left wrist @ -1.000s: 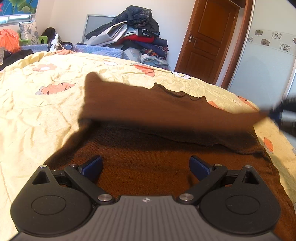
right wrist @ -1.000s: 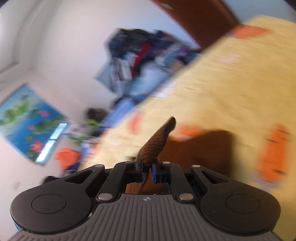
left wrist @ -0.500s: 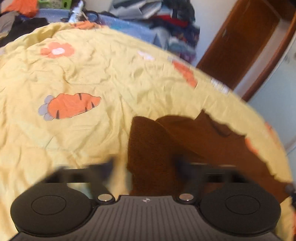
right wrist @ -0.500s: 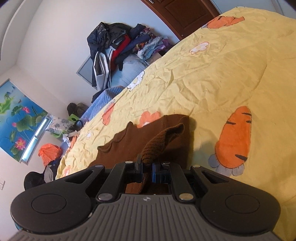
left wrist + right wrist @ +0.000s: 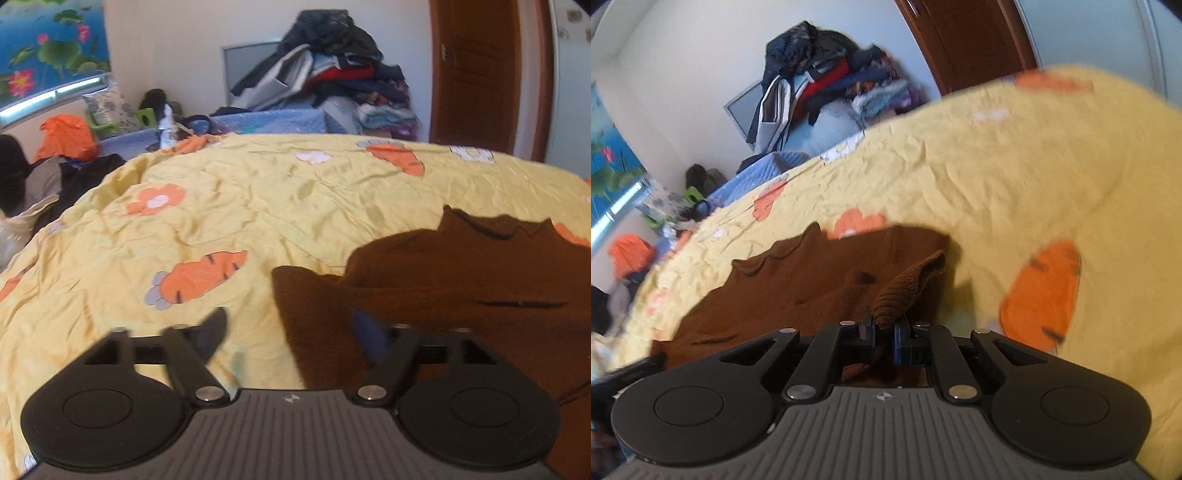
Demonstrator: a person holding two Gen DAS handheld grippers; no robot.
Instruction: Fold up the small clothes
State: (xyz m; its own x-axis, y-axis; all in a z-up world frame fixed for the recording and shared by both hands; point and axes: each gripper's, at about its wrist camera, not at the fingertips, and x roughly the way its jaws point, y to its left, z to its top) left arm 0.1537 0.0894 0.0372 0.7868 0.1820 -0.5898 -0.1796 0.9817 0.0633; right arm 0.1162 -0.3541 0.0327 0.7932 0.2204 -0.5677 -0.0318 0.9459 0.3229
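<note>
right gripper clamped on a ribbed fold of the brown knit garment | left gripper spread wide, holding nothing, at the garment's left edge (blurred) | garment lies on the yellow carrot-print bedspread | clothes pile behind the bed
</note>
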